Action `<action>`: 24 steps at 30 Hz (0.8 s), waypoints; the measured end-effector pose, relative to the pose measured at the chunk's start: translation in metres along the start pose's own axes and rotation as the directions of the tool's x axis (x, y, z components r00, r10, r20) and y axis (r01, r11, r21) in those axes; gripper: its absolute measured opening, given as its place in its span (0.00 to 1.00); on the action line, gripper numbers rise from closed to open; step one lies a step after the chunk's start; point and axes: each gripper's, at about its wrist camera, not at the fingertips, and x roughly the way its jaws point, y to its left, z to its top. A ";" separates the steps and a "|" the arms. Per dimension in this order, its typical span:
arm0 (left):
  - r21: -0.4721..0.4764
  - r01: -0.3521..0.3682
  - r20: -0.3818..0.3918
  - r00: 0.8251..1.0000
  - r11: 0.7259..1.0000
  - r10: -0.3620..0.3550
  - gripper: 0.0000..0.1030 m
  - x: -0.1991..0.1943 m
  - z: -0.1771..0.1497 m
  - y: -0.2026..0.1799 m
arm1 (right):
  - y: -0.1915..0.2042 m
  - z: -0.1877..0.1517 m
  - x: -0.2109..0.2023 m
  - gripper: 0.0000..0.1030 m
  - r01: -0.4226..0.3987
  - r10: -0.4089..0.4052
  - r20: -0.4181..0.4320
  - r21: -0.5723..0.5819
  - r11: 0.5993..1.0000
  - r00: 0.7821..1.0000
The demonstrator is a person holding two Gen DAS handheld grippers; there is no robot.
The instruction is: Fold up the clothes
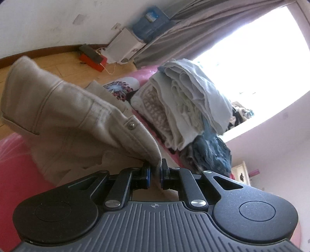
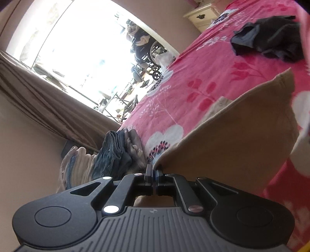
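The right gripper [image 2: 154, 170] has its jaws pressed together on the edge of a tan garment [image 2: 232, 139], which stretches away from the pads up toward the right in a broad taut sheet. Beneath it lies a pink bedspread [image 2: 193, 64] printed with white and red flowers. A dark garment [image 2: 271, 42] lies crumpled on the bedspread, well apart from the tan one. Just left of the gripper sits a pile of clothes [image 2: 108, 155], blue denim among paler pieces. Behind are a bright window [image 2: 77, 54], a brown curtain [image 2: 38, 93] and a cream drawer unit [image 2: 203, 15].

Window view [image 2: 77, 48] overexposed, unreadable
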 end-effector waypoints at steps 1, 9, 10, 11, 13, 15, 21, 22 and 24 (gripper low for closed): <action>-0.003 -0.009 -0.006 1.000 1.000 0.009 0.07 0.010 0.004 -0.001 | 0.002 0.003 0.009 0.02 0.008 -0.008 -0.004 -0.002 1.000 1.000; 0.010 -0.076 -0.054 0.996 0.997 0.076 0.07 0.079 0.033 -0.004 | 0.002 0.017 0.078 0.02 0.088 -0.088 -0.051 -0.013 0.996 0.995; 0.018 -0.085 -0.066 0.994 0.996 0.086 0.07 0.088 0.036 -0.005 | -0.001 0.017 0.086 0.02 0.098 -0.098 -0.057 -0.009 0.995 0.994; 0.033 -0.093 -0.083 0.992 0.995 0.096 0.07 0.097 0.039 -0.005 | -0.005 0.018 0.096 0.02 0.107 -0.106 -0.068 -0.002 0.994 0.992; 0.064 -0.104 -0.132 0.985 0.992 0.112 0.11 0.115 0.043 -0.004 | -0.016 0.020 0.118 0.02 0.123 -0.120 -0.110 0.026 0.992 0.987; 0.050 -0.131 -0.194 0.971 0.990 0.138 0.16 0.130 0.046 0.003 | -0.032 0.022 0.141 0.04 0.138 -0.123 -0.182 0.076 0.988 0.976; -0.022 -0.043 -0.162 0.986 0.999 0.038 0.26 0.124 0.050 0.010 | -0.058 0.024 0.172 0.14 0.116 -0.072 -0.259 0.157 0.981 0.963; -0.028 -0.032 -0.148 0.989 0.999 0.027 0.26 0.126 0.052 0.009 | -0.061 0.026 0.176 0.17 0.104 -0.057 -0.252 0.175 0.979 0.966; -0.038 -0.017 -0.106 0.994 0.999 0.013 0.26 0.134 0.057 0.008 | -0.069 0.031 0.188 0.32 0.090 -0.035 -0.241 0.222 0.971 0.970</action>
